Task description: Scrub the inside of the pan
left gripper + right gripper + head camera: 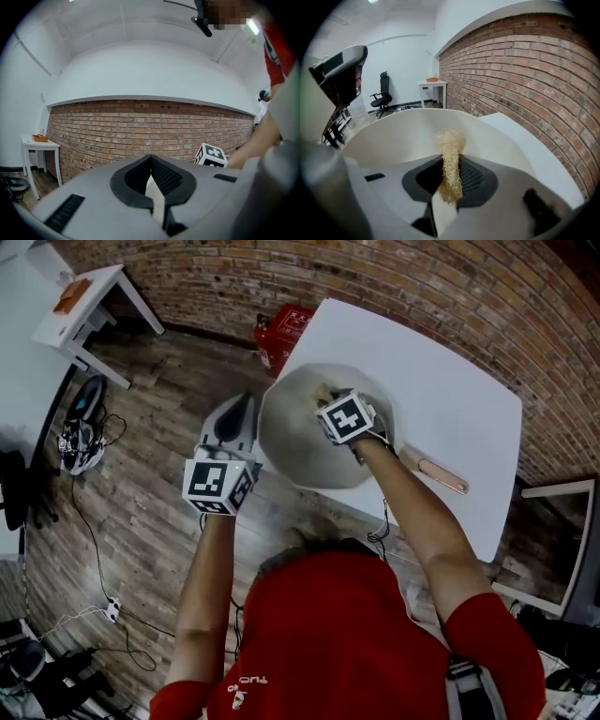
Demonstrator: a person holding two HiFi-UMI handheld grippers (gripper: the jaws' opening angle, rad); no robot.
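A round pale grey pan lies at the left edge of the white table, its copper-coloured handle pointing right. My right gripper is inside the pan, shut on a straw-coloured loofah scrubber whose tuft sticks out past the jaws toward the pan's wall. My left gripper hovers just left of the pan's rim, apart from it. In the left gripper view its jaws are together with nothing between them, facing the brick wall; the right gripper's marker cube shows beyond.
A red object stands on the wooden floor by the table's far left corner. A small white side table is at far left, with cables on the floor. An office chair stands far off. Brick wall behind the table.
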